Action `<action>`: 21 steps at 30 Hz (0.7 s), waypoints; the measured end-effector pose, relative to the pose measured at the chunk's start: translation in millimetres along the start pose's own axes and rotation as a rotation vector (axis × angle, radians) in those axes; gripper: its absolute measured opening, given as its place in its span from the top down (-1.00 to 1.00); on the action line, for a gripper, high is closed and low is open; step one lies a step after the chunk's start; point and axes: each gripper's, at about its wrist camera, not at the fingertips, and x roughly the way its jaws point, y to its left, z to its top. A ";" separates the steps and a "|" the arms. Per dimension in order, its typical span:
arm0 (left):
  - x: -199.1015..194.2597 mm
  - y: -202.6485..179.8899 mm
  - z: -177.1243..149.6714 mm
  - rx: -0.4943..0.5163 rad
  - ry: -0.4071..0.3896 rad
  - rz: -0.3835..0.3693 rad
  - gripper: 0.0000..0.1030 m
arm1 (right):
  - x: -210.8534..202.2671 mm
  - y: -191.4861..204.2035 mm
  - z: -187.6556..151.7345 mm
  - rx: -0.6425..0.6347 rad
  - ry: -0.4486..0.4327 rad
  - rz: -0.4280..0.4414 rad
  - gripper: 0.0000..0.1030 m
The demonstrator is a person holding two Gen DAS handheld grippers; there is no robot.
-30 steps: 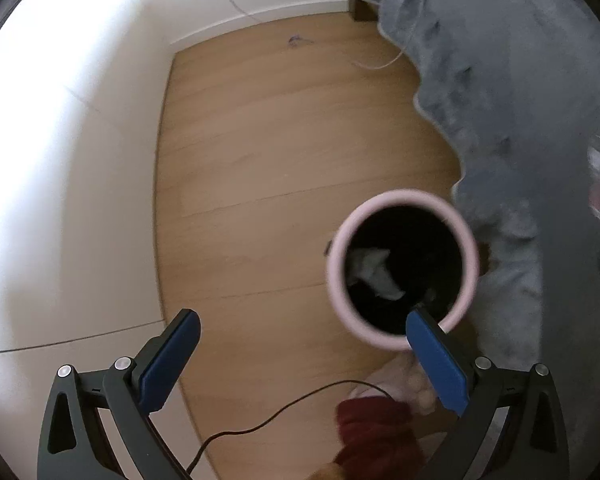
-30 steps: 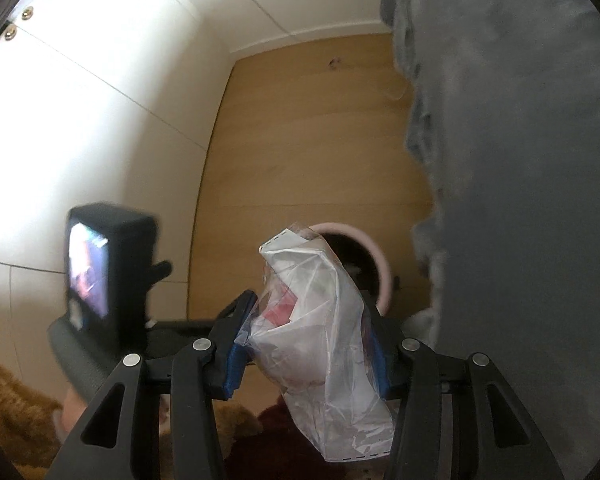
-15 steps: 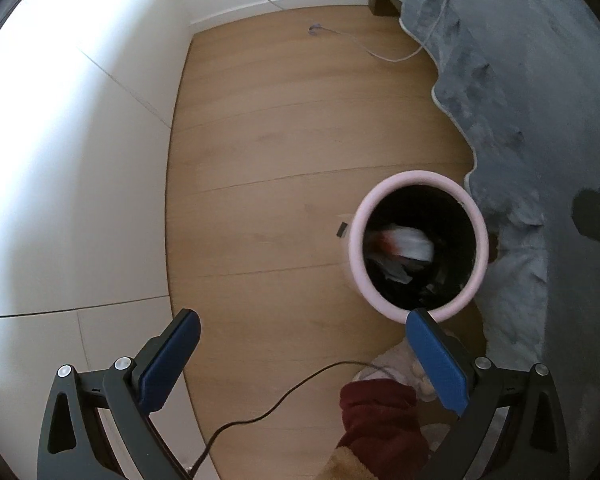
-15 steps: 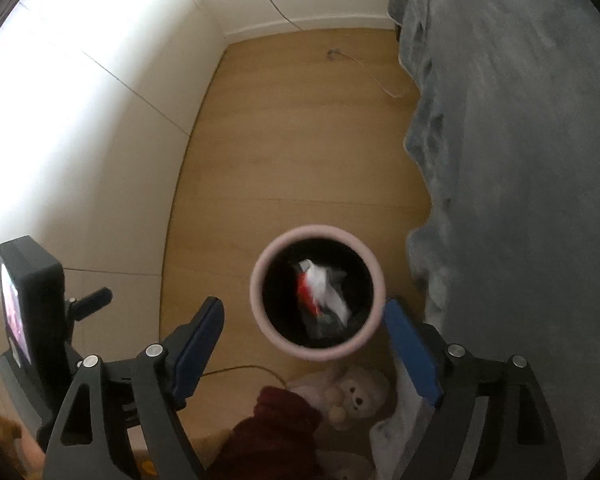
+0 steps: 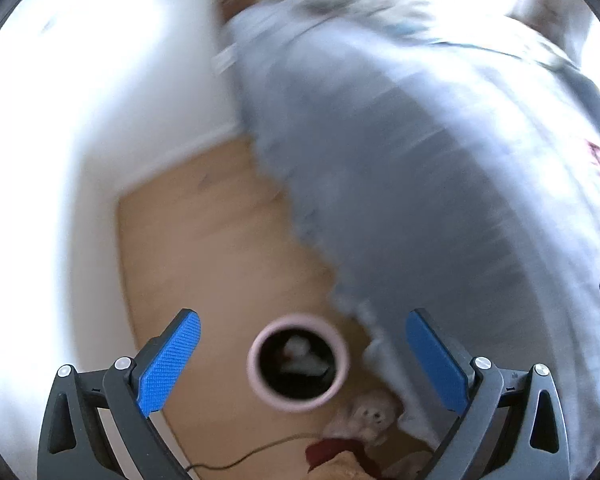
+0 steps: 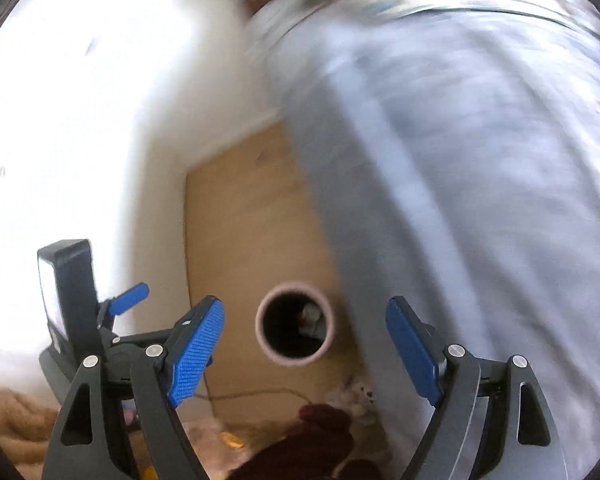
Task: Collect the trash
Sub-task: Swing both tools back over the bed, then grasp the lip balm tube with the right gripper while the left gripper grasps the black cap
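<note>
- Pink-rimmed bin (image 5: 298, 360): stands upright on the wood floor (image 5: 204, 248), mouth open to both cameras. Landmark for the entries below.
- Trash (image 5: 300, 358): pale crumpled pieces with a touch of red, lying inside the bin, below its rim. Shape unclear through the blur.
- Left gripper (image 5: 300, 364): blue pads spread wide, one to each side of the bin as framed, well above it. Holds nothing, touches nothing.
- Right gripper (image 6: 304, 350): pads likewise spread wide, empty, hanging high over the bin and touching nothing.
- Grey blanket (image 5: 440, 184): drapes down just beside the bin on its right; whether the hem touches the rim cannot be told.
- Small plush toy (image 5: 370, 414): on the floor just on the near side of the bin, with a dark red cloth (image 6: 320, 432) and a thin cable (image 5: 260, 454) nearer still.
- Risk, judged: both views are heavily smeared, which suggests fast motion. A reach made at this pace could mistake the toy or cloth for rubbish.
- Risk, judged: a low sweep near the bin could snag the cable or blanket hem and tip the bin, spilling what is collected.
- Risk, judged: further trash may be overlooked, since the blur hides small items.
</note>
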 end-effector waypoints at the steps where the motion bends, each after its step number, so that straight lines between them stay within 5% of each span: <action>1: -6.8 -19.3 13.6 0.054 -0.015 -0.032 -0.99 | -23.4 -19.6 1.9 0.066 -0.045 -0.027 -0.59; 7: -32.4 -176.7 69.0 0.455 -0.047 -0.264 -0.99 | -108.4 -139.1 -18.0 0.419 -0.201 -0.196 -0.69; 12: -24.9 -283.9 80.3 0.643 -0.008 -0.384 -0.99 | -135.9 -244.8 -39.2 0.653 -0.248 -0.325 -0.69; 21: 7.3 -366.1 68.0 0.836 0.085 -0.394 -0.99 | -111.6 -342.9 -24.7 0.729 -0.130 -0.333 -0.69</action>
